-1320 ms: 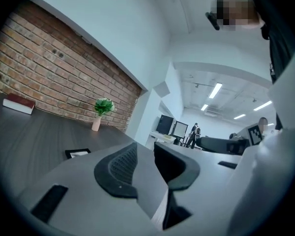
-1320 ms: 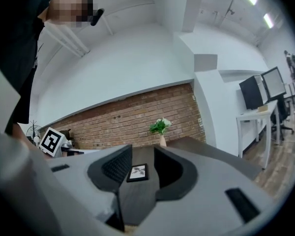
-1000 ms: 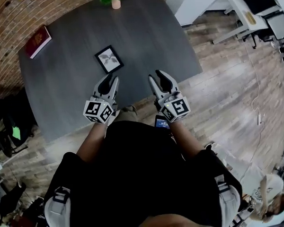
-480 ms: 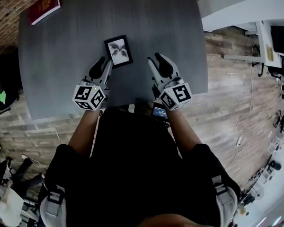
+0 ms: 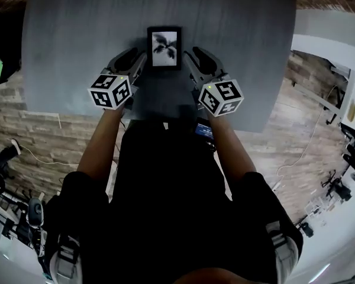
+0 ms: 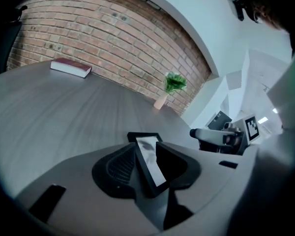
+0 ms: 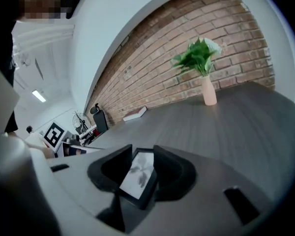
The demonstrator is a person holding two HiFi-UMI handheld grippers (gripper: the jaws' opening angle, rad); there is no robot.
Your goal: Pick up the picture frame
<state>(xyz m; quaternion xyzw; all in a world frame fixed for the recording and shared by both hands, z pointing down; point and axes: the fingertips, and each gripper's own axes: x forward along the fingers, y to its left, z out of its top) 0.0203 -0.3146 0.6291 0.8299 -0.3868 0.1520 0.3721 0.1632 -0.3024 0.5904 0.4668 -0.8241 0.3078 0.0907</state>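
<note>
We see the picture frame (image 5: 164,48) lying flat on the grey worktop (image 5: 77,28), just between the left hand-held gripper (image 5: 139,58) and the right hand-held gripper (image 5: 192,54). Both have their jaws spread and clamp nothing, the frame showing in each gap.

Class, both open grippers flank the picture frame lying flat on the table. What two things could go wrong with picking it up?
1. The black rectangular picture frame lies flat on the dark grey table, so the open left gripper might only nudge its thin edge and slide it away.
2. The open right gripper points in from the opposite side; the two grippers could collide over the frame.
</note>
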